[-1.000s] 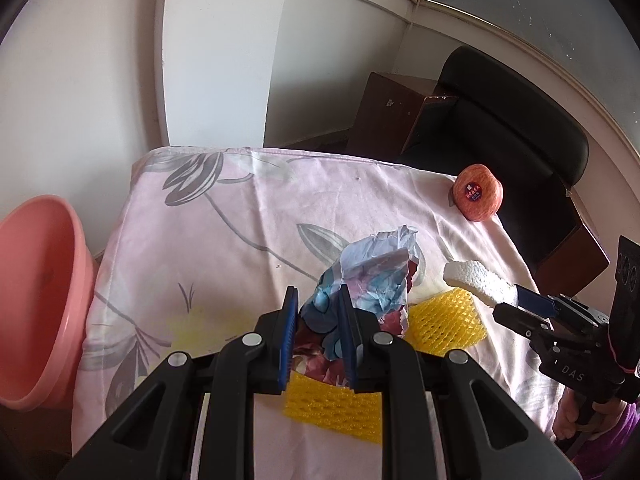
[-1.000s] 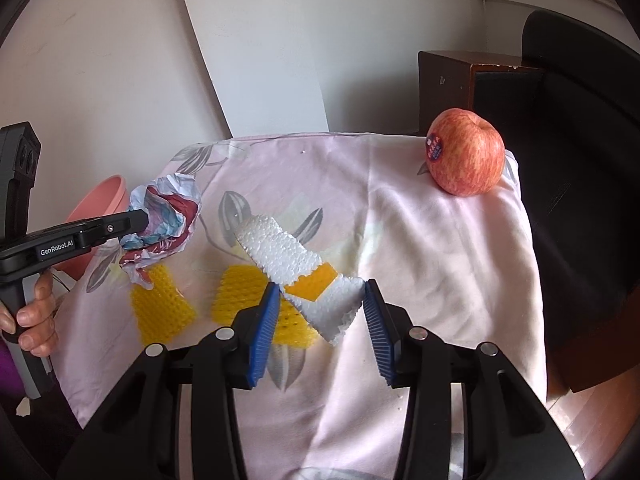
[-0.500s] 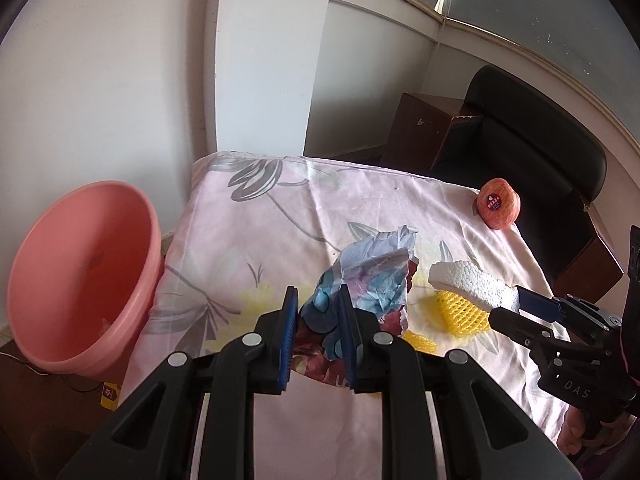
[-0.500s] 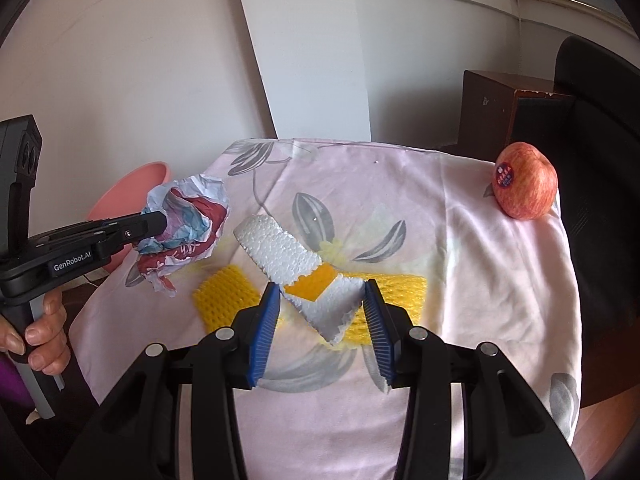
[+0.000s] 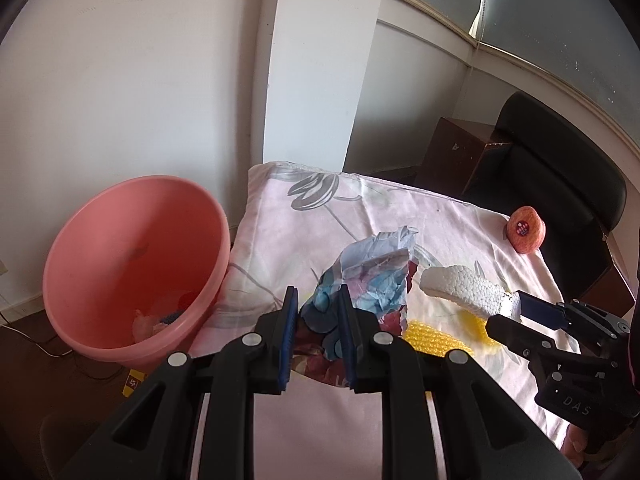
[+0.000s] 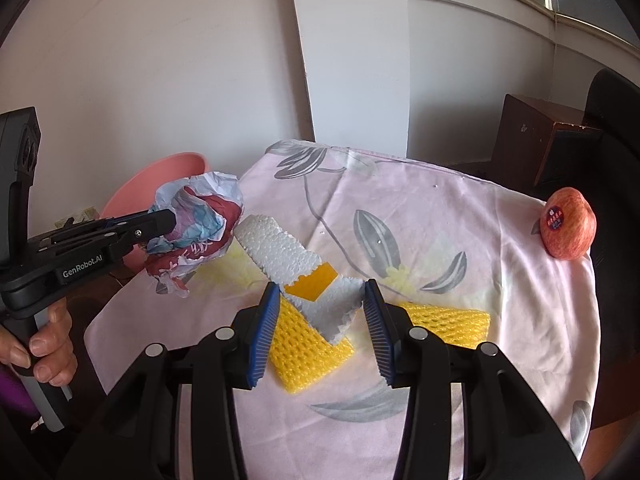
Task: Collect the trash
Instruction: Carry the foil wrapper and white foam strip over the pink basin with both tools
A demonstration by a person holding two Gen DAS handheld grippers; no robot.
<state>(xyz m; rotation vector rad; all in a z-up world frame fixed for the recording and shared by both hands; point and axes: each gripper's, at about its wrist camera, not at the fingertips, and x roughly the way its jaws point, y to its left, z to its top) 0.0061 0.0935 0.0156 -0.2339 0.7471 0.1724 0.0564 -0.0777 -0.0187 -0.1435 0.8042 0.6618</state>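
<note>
My left gripper (image 5: 318, 322) is shut on a crumpled blue, white and red paper wrapper (image 5: 372, 276), held above the table's left side; it also shows in the right wrist view (image 6: 196, 224). My right gripper (image 6: 320, 320) is shut on a white foam sleeve (image 6: 288, 252) with a yellow patch, lifted off the cloth; the sleeve shows in the left wrist view (image 5: 464, 290). Two yellow foam nets (image 6: 308, 348) (image 6: 448, 322) lie on the pink floral cloth (image 6: 440, 208). A pink basin (image 5: 132, 264) stands left of the table with some scraps inside.
A red apple (image 6: 568, 224) with a sticker sits at the table's far right corner. A black chair (image 5: 560, 184) and a brown cabinet (image 5: 456, 156) stand behind. White wall and pillar at the back. A hand (image 6: 44, 344) holds the left gripper's handle.
Both grippers have risen and moved left with their loads. The pink basin has come further into the left wrist view. The white foam sleeve is lifted off the yellow nets.
</note>
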